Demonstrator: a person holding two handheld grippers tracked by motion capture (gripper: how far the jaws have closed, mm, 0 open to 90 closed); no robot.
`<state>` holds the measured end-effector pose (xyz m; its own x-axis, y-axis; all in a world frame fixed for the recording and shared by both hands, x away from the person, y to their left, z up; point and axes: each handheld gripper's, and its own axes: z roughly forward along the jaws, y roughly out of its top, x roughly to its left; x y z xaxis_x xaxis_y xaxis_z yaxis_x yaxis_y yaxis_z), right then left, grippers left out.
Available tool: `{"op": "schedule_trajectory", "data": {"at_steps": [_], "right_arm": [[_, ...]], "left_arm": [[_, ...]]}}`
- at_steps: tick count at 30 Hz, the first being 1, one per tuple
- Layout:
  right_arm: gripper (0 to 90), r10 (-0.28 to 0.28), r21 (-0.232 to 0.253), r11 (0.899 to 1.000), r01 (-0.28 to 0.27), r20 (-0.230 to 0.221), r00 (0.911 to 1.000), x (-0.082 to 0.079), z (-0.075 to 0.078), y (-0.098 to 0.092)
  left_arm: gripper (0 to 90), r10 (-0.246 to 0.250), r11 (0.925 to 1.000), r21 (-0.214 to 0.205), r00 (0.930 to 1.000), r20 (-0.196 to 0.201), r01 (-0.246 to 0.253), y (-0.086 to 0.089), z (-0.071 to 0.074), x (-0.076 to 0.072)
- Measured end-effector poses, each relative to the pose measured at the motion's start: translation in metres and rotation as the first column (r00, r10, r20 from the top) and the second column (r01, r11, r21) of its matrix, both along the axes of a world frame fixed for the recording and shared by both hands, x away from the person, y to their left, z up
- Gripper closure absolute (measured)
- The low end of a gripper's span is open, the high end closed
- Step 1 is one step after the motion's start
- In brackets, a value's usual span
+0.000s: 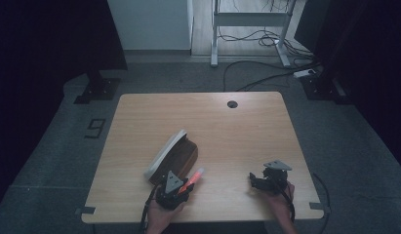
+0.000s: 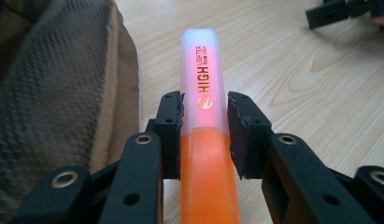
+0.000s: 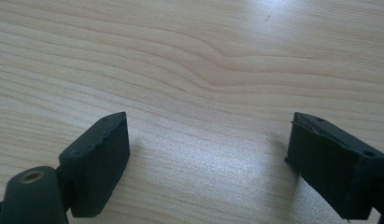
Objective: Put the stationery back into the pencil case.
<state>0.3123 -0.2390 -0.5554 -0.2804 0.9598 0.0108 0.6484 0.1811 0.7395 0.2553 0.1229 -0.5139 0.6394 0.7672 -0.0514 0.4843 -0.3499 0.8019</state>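
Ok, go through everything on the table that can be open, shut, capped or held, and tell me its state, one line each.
Highlighter: cap on, clamped between the pads, pointing away over the table.
Left gripper: shut on the highlighter.
Right gripper: open, nothing between its jaws, low over bare wood.
Brown case: open, pale lid tilted up.
Table: cable hole unplugged.

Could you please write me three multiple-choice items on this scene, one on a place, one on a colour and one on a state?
1. Where is the brown fabric pouch with its pale lid?
A. on the floor
B. just beyond the left gripper
C. by the table's round hole

2. What colour is the highlighter pen's body?
A. orange
B. blue
C. green

3. How do the right gripper's jaws stand?
A. shut on a pen
B. shut, with nothing between them
C. open, with nothing between them

Answers: 1 B, the high view shows it beside that gripper; 2 A, orange below a frosted cap; 3 C, bare wooden table between them.
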Motion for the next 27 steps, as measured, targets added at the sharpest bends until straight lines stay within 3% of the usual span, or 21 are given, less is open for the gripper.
{"op": "schedule_trajectory", "data": {"at_steps": [7,14,27], "right_arm": [[12.6,0.0,0.0,1.0,0.0,0.0,1.0,0.0,0.0,0.0],[12.6,0.0,0.0,1.0,0.0,0.0,1.0,0.0,0.0,0.0],[12.6,0.0,0.0,1.0,0.0,0.0,1.0,0.0,0.0,0.0]], "left_arm": [[67.5,0.01,0.9998,-0.016,0.9995,0.03,-0.01,0.009,0.016,0.003],[67.5,0.03,0.9996,0.0,0.9984,0.048,-0.03,0.019,0.031,0.011],[67.5,0.088,0.996,0.014,0.9956,0.035,-0.088,0.032,0.027,0.023]]}}
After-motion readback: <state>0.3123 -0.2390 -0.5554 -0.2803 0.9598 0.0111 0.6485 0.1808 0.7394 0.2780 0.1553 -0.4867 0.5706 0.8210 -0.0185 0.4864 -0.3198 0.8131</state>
